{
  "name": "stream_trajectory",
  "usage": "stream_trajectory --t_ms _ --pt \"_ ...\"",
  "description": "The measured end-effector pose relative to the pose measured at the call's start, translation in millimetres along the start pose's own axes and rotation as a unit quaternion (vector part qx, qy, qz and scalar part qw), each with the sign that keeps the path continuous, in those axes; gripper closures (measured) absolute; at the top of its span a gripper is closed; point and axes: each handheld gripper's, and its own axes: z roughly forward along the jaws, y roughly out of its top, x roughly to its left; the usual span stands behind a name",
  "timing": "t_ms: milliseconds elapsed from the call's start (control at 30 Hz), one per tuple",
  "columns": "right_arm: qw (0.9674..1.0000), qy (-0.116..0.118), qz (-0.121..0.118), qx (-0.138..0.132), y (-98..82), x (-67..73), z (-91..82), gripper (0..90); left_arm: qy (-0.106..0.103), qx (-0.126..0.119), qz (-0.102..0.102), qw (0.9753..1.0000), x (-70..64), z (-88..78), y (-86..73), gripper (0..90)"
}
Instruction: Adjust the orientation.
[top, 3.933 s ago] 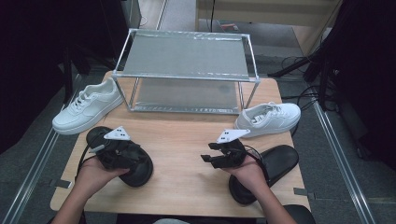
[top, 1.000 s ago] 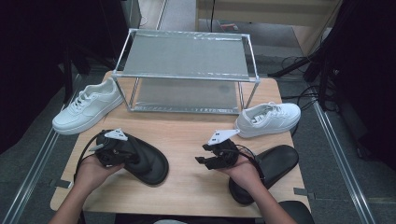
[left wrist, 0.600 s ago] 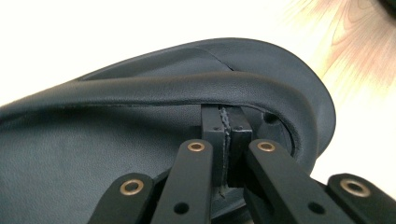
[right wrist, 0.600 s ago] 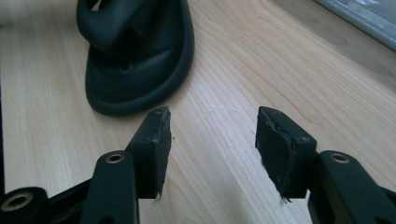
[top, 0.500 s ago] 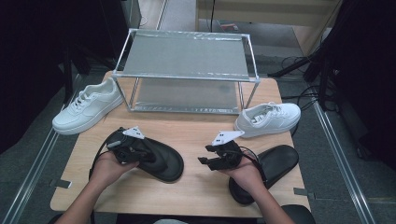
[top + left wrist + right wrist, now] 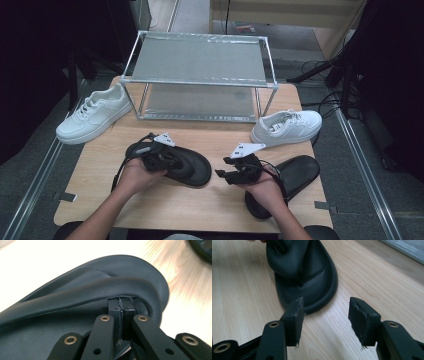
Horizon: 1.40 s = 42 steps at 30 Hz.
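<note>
Jaws of the left gripper (image 6: 167,159) pinch what looks like the strap of a black slipper (image 6: 186,165) lying mid-table, while the right gripper (image 6: 324,315) hovers nearby, jaws wide and empty.

On the wooden tabletop (image 6: 200,210), the black rubber slipper (image 6: 182,165) lies before the metal two-tier rack (image 6: 200,75), between two white sneakers (image 6: 92,112), the second (image 6: 287,126) at right.
</note>
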Motion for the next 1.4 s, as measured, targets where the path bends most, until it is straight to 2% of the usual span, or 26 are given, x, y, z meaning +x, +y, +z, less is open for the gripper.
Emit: stream_trajectory --t_ms 167,367,533,600,700,867,933,1100,1233,1267,1333,1400 --pt "1.0000 -0.004 0.007 -0.003 -2.3 0.2 -1.1 47.4 -0.010 -0.002 0.010 0.9999 -7.5 12.2 12.1 90.0" --pt "0.9999 -0.007 0.008 -0.002 -4.6 2.3 -0.6 47.5 -0.025 -0.015 0.017 0.9994 -13.8 21.7 26.1 90.0" --pt "0.9999 -0.011 0.012 -0.003 -5.8 3.6 1.0 47.7 -0.030 -0.013 0.036 0.9988 -17.6 26.2 30.5 87.9" --pt "0.9999 -0.011 0.012 -0.002 -6.5 4.4 1.3 47.8 -0.035 -0.016 0.033 0.9987 -13.7 22.5 29.9 86.1" --pt "0.9999 -0.013 0.011 -0.002 -7.5 5.1 1.3 47.8 -0.029 -0.018 0.039 0.9986 -6.2 13.6 27.4 83.8" --pt "0.9998 -0.013 0.013 -0.005 -7.6 5.0 1.9 47.9 -0.032 -0.024 0.028 0.9988 6.9 -4.4 18.0 73.9" --pt "0.9998 -0.012 0.013 -0.005 -7.2 5.6 2.6 47.9 -0.023 -0.033 0.029 0.9988 10.4 -13.1 14.1 69.1" --pt "0.9999 -0.009 0.011 -0.008 -5.7 7.6 5.7 47.9 -0.015 -0.056 0.027 0.9979 17.6 -30.0 5.0 59.2" --pt "0.9998 -0.007 0.010 -0.013 -3.6 9.5 8.1 48.0 -0.006 -0.068 0.016 0.9975 23.0 -38.8 -0.8 49.2" --pt "0.9998 -0.007 0.009 -0.014 -2.6 9.9 8.5 48.0 -0.008 -0.070 0.007 0.9975 24.0 -40.2 -2.5 47.5" --pt "0.9998 -0.004 0.005 -0.018 -0.2 10.0 9.4 48.0 -0.005 -0.066 -0.006 0.9978 26.8 -41.9 -6.7 45.0" --pt "0.9998 -0.002 0.003 -0.021 2.0 9.9 10.2 48.3 0.003 -0.062 -0.009 0.9980 28.2 -43.9 -11.1 44.5"
